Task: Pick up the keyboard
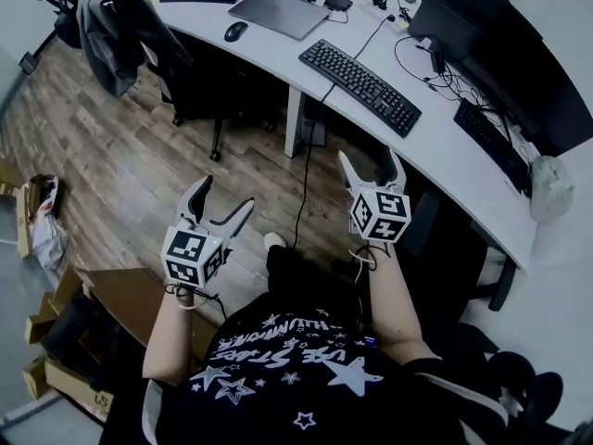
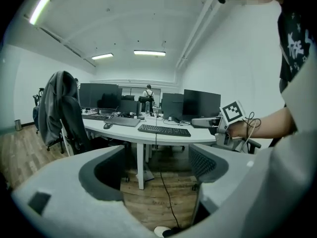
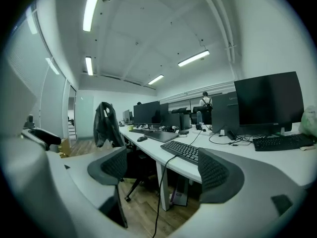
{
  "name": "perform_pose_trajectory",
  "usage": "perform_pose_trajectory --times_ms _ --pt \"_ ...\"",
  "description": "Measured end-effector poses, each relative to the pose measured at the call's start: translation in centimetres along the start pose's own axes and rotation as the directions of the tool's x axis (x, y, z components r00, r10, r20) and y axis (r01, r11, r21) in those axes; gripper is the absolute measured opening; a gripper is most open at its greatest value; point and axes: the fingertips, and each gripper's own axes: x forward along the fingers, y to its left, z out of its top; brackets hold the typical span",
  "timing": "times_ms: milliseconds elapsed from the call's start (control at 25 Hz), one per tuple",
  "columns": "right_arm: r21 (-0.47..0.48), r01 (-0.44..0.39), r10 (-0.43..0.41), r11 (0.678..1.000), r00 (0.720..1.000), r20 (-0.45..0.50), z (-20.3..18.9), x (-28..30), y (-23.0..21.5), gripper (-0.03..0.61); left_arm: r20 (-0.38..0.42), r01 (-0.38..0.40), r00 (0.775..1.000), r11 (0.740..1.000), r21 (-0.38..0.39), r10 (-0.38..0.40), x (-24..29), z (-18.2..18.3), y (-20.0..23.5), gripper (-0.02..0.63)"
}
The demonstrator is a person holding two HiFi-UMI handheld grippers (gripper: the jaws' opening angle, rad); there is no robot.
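A black keyboard (image 1: 359, 86) lies on the white curved desk (image 1: 278, 52), its cable hanging over the front edge to the floor. The same keyboard (image 2: 164, 130) shows in the left gripper view and, closer, as the keyboard (image 3: 184, 151) in the right gripper view. Both grippers hover over the wooden floor, short of the desk. My left gripper (image 1: 222, 200) is open with nothing between its fingers. My right gripper (image 1: 369, 166) is open too, empty, pointing toward the keyboard from below the desk edge.
A closed laptop (image 1: 279, 13) and a mouse (image 1: 235, 31) lie left of the keyboard. A chair draped with a jacket (image 1: 119, 28) stands at the desk. More keyboards (image 1: 493, 145), monitors (image 1: 448, 7) and cables fill the desk's far side. Cardboard boxes (image 1: 69, 378) sit on the floor at left.
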Motion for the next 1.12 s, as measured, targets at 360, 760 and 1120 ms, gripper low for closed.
perform_pose_trajectory --times_ms 360,760,1120 --pt "0.109 0.140 -0.128 0.984 0.986 -0.105 -2.5 6.3 -9.9 0.446 -0.084 0.138 0.988 0.988 0.065 -0.132 13.3 4.0 1.7 0.413" --pt "0.053 0.142 -0.129 0.989 0.972 -0.196 -2.4 11.2 -13.6 0.467 -0.127 0.212 0.972 0.970 0.117 -0.197 20.8 6.2 3.2 0.413" --pt "-0.004 0.133 -0.129 0.991 0.955 -0.267 -2.5 12.9 -14.8 0.492 -0.155 0.295 0.951 0.939 0.177 -0.269 25.4 7.3 4.5 0.413"
